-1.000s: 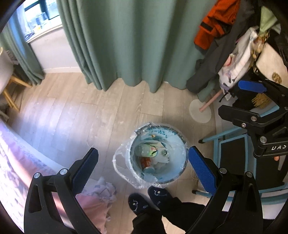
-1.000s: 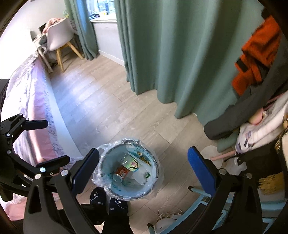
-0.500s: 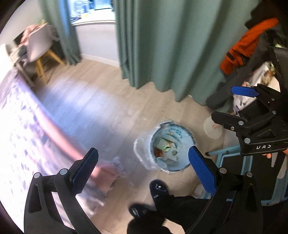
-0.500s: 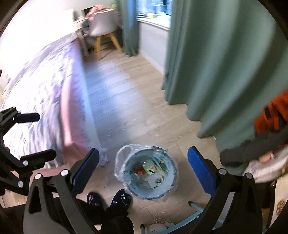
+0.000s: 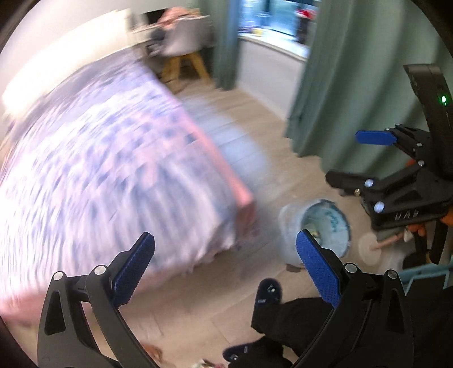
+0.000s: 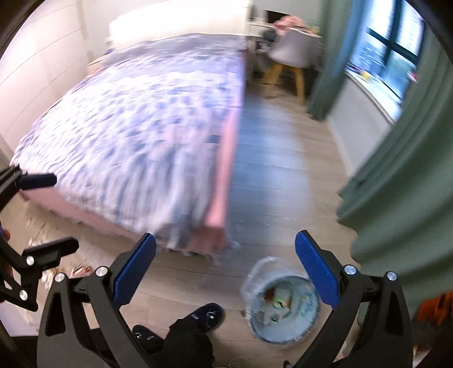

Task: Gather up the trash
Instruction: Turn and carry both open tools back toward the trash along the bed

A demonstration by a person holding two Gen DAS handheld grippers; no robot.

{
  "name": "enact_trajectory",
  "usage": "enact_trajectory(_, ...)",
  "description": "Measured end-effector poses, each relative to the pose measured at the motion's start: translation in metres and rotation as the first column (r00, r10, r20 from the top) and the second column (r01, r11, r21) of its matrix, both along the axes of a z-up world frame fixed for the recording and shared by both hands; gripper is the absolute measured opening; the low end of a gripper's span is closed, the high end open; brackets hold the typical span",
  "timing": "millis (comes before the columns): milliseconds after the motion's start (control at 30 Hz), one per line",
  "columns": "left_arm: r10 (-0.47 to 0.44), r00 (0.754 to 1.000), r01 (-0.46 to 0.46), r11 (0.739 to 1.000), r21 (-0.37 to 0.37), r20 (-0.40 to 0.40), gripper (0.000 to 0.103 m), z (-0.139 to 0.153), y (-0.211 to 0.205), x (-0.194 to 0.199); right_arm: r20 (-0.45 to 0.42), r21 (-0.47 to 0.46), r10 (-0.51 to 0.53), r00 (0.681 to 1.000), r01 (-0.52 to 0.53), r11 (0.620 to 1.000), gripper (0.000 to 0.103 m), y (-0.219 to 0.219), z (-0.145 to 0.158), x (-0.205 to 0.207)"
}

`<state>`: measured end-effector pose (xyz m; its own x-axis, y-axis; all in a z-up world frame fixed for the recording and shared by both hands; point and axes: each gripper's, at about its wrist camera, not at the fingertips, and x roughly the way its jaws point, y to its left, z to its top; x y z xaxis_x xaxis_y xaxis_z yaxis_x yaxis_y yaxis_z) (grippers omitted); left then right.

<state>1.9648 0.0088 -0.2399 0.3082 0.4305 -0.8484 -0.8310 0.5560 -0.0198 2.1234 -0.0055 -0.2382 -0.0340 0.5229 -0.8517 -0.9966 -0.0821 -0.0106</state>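
Nearest, the left gripper (image 5: 223, 264) and right gripper (image 6: 225, 263) both hang with jaws spread wide, holding nothing. Below them stand the person's dark slippers (image 6: 208, 314) on the wood floor. Just beside the feet sits the trash bin (image 6: 283, 305), a pale blue pail lined with clear plastic, blurred litter inside. Beyond, the purple-patterned bed (image 6: 147, 119) and green curtains (image 6: 402, 169).

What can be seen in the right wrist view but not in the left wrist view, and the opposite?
Only the right wrist view shows scattered litter on the floor at the bed's foot, and the white headboard. Only the left wrist view shows a round white base beside the bin. Both show the lined trash bin, the bed, the chair and green curtains.
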Motion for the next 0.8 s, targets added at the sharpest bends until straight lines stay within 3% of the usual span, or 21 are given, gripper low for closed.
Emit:
enact_trajectory(133,0.176,0.984,-0.175,0.984,-0.031,0.010,0.097,-0.008,-0.022,-0.073,0.007,-0.002,0.166,0.986,-0.166,0.986,0.096,0.007,0.005,-0.067)
enact_trajectory(233,0.292,0.956,-0.291,0.956,-0.041,0.006,0.097,-0.012,-0.045,-0.123,0.007,-0.007,0.286,0.958,-0.286,0.958,0.096,0.007,0.006,-0.119)
enact_trajectory(367,0.433,0.901,-0.432,0.901,-0.051,0.014,0.097,-0.015,-0.083,-0.183,0.015,-0.024,0.441,0.897,-0.441,0.897,0.096,0.001,0.003,-0.190)
enact_trajectory(500,0.586,0.811,-0.584,0.809,-0.065,0.008,0.097,-0.024,-0.125,-0.243,0.027,-0.025,0.589,0.808,-0.589,0.808,0.096,-0.013,0.003,-0.263)
enact_trajectory(567,0.658,0.753,-0.656,0.751,-0.071,-0.001,0.097,-0.030,-0.148,-0.269,0.028,-0.029,0.645,0.764,-0.644,0.764,0.096,-0.019,0.002,-0.296)
enact_trajectory(600,0.701,0.713,-0.700,0.711,-0.076,-0.011,0.097,-0.035,-0.165,-0.286,0.028,-0.030,0.668,0.744,-0.667,0.744,0.096,-0.024,0.001,-0.310)
enact_trajectory(733,0.790,0.613,-0.789,0.608,-0.093,-0.035,0.097,-0.049,-0.208,-0.330,0.024,-0.028,0.760,0.649,-0.760,0.650,0.096,-0.041,-0.006,-0.367)
enact_trajectory(800,0.833,0.550,-0.834,0.543,-0.099,-0.060,0.097,-0.055,-0.229,-0.349,0.024,-0.027,0.810,0.586,-0.809,0.587,0.096,-0.051,-0.012,-0.398)
